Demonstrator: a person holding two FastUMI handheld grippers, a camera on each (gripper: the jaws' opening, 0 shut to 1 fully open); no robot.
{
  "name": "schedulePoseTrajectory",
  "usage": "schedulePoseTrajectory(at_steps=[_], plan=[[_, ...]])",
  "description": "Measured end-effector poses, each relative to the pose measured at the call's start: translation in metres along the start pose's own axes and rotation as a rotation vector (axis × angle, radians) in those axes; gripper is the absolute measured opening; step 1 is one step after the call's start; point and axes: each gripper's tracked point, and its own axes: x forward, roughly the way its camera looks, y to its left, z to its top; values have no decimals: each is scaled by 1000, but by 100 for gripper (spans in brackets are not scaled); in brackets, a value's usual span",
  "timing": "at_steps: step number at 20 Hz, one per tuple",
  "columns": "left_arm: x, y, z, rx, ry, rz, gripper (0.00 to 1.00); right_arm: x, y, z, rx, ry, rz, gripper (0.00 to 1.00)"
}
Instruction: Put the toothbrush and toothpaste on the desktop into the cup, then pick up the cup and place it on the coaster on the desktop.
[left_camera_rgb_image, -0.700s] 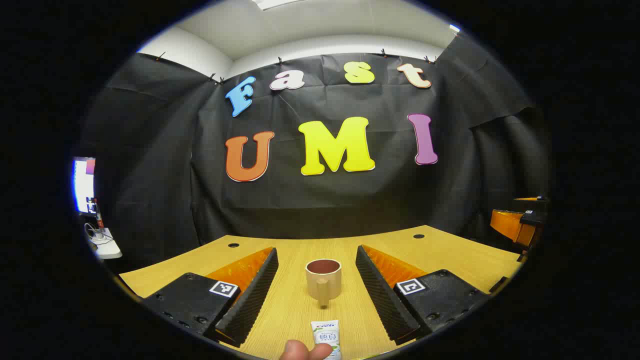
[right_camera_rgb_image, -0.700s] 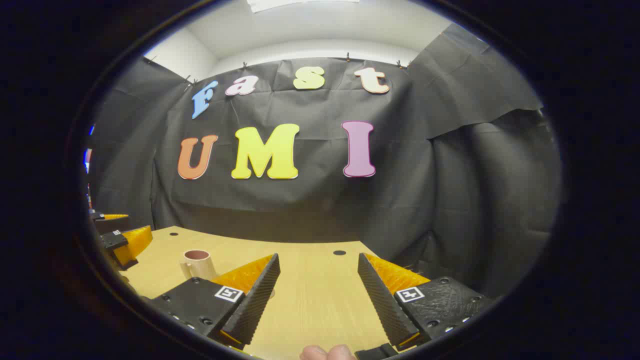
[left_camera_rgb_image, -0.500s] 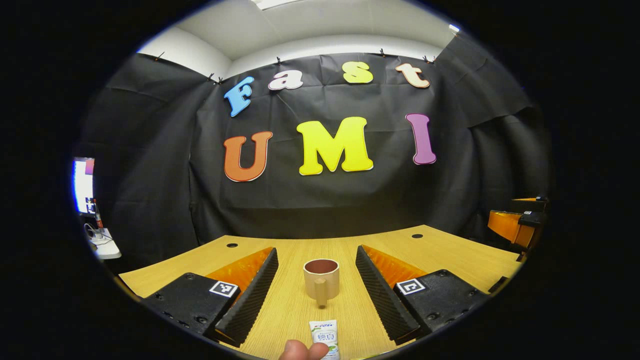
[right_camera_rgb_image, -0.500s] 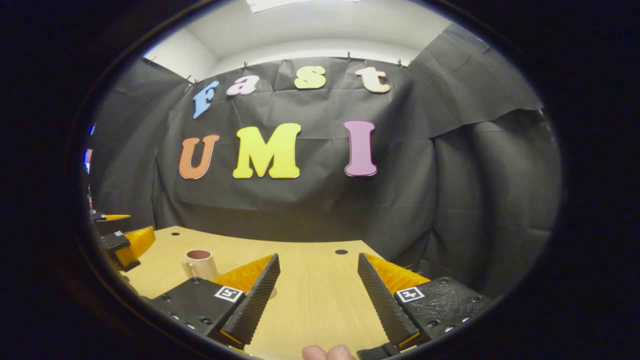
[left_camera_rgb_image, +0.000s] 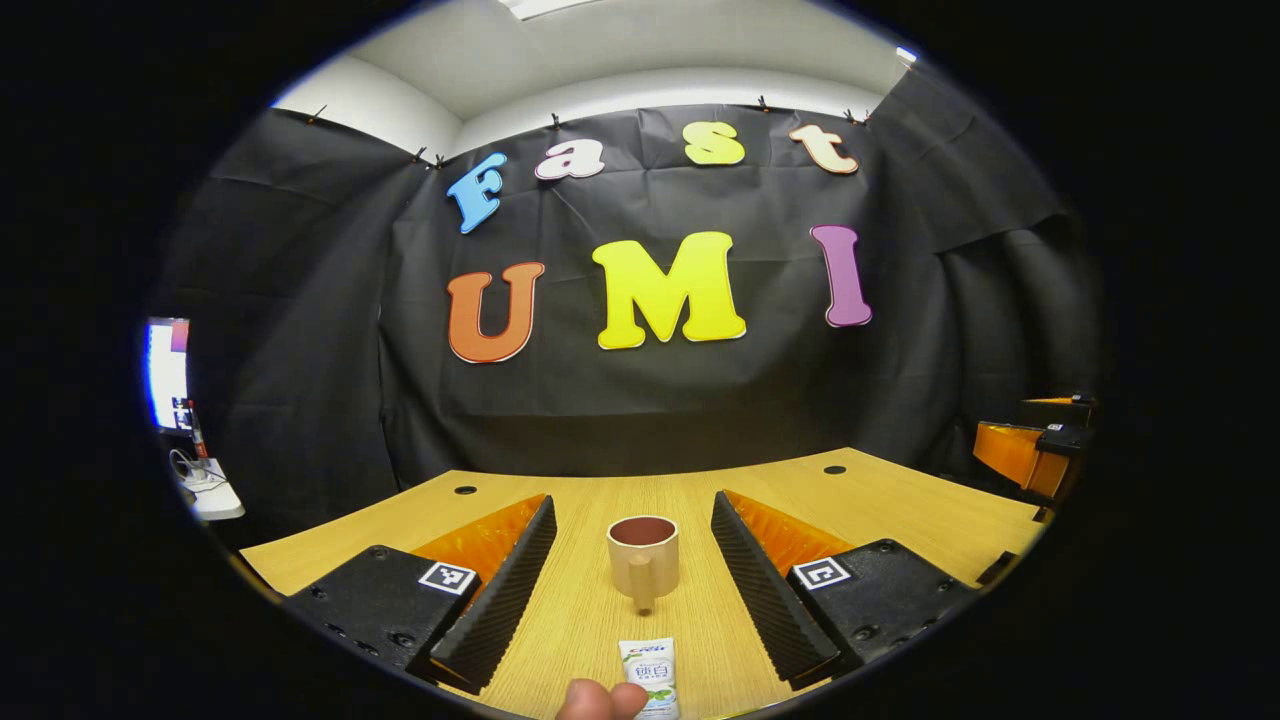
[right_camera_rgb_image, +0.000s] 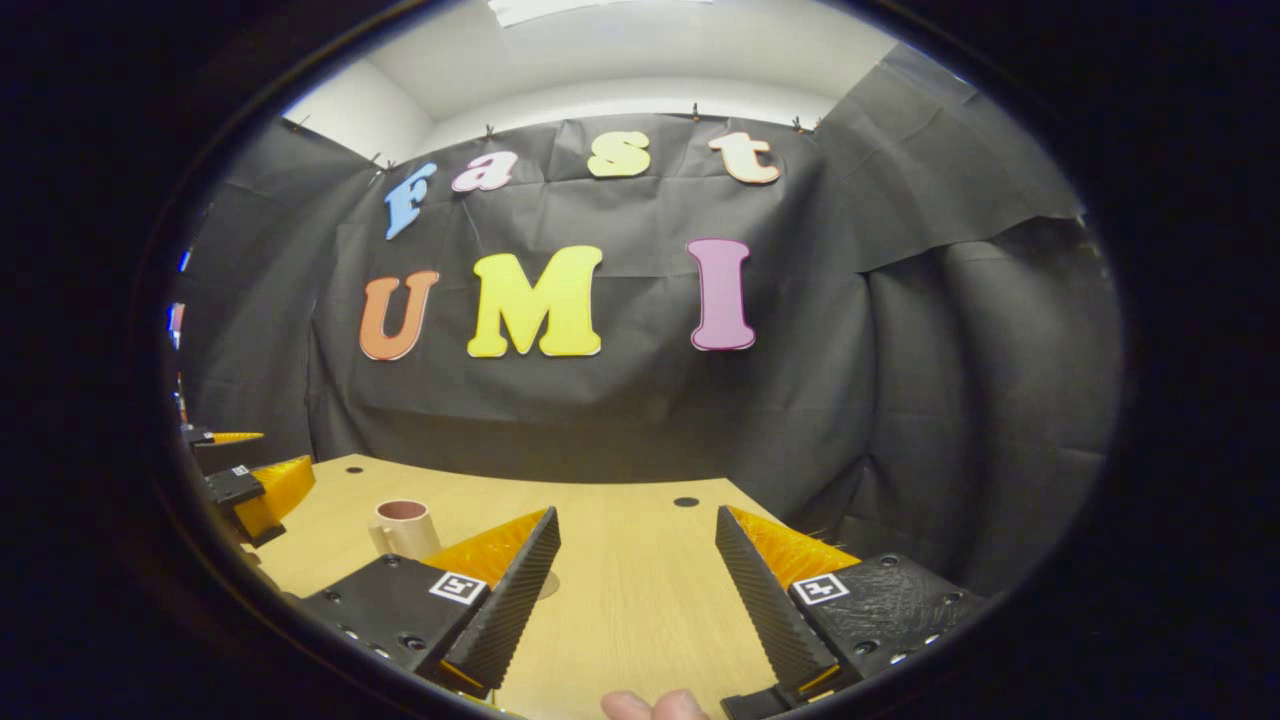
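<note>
Both grippers' fingers wide apart, holding nothing: left gripper (left_camera_rgb_image: 634, 590) framing cup (left_camera_rgb_image: 642, 556) upright on desk (left_camera_rgb_image: 900, 510), toothpaste (left_camera_rgb_image: 648, 673) nearer; right gripper (right_camera_rgb_image: 636, 600) over bare desk.

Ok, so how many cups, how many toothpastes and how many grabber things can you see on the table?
Cups: 1, the cup, standing upright on the table.
Toothpaste tubes: 1, the toothpaste, lying flat.
Grippers: 2, the left gripper and the right gripper, both open.
Total: 4.
</note>
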Motion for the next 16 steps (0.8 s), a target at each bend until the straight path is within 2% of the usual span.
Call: schedulePoseTrajectory(at_steps=[10,16], plan=[[-5,-2,-15,-3,55,-15,99,-5,14,-14,21,39,31,96],[-18,-6,-51,-24,169,-44,99,-14,26,-47,14,116,73,95]])
